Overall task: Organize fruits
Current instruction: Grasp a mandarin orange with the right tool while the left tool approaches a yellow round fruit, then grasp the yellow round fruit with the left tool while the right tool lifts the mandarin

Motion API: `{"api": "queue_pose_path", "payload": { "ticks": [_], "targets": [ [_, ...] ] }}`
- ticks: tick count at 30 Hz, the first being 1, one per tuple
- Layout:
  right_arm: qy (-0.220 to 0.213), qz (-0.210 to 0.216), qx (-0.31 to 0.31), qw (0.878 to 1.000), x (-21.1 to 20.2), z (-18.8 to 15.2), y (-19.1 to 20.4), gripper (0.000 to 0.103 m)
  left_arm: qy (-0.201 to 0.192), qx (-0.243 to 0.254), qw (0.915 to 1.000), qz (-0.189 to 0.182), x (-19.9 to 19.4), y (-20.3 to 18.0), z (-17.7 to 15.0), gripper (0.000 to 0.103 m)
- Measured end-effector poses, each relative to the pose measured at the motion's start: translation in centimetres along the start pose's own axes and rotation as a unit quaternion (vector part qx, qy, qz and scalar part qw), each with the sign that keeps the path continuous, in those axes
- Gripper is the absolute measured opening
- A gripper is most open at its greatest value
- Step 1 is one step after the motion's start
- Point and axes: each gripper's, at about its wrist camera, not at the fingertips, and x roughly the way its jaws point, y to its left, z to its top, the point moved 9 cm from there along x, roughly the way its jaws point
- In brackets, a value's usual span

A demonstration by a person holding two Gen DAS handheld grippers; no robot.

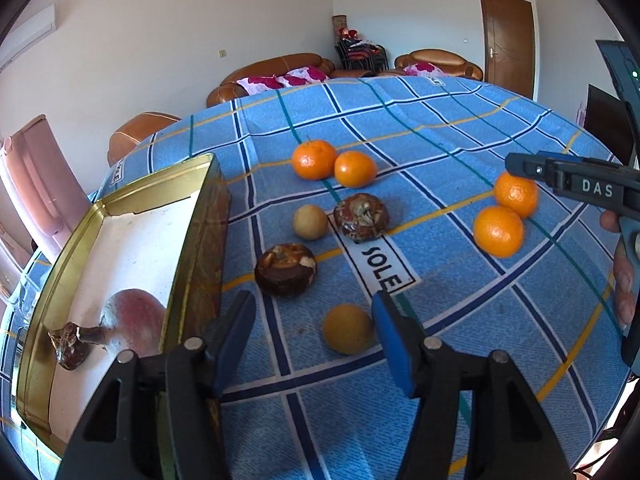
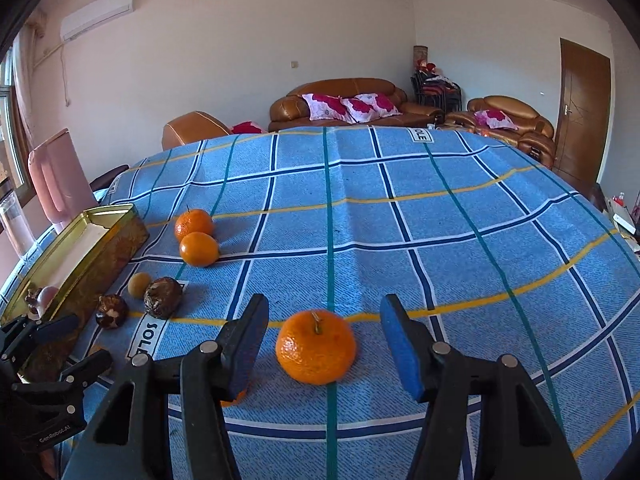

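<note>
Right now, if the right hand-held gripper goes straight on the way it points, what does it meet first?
Most likely the mandarin lying on the blue checked cloth. It sits between the open fingers of the right hand-held gripper, apart from both pads. Nothing else shows in that line, though depth is hard to judge.

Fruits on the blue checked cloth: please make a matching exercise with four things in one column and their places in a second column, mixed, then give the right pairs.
Things:
1. apple
2. small yellow fruit
3. stemmed mandarin
4. gold tin

Places:
A. between the right tool's fingers
B. inside the tin
C. at the cloth's left side
D. between the left tool's fingers

Pairs: 1-B, 2-D, 3-A, 4-C
</note>
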Motion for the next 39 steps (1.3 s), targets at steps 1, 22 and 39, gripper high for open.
{"api": "queue_pose_path", "payload": {
  "ticks": [1,22,39],
  "targets": [
    [0.003,0.003,0.0,1.0,0.1,-0.1,0.0,0.06,-0.003,0.005,1.0,-0.006,-0.1,-0.3,0.0,0.057],
    [0.063,0.022,-0.027,0.997,1.9,-1.6,1.2,0.049,0.032,-0.017,0.9968,-0.072,1.1,-0.8,-0.6,0.028],
    [-0.015,0.044,-0.049,0.998,-1.0,0.1,2.5,0.049,-0.036,-0.038,0.997,-0.057,-1.2,0.3,0.5,0.028]
  ]
}}
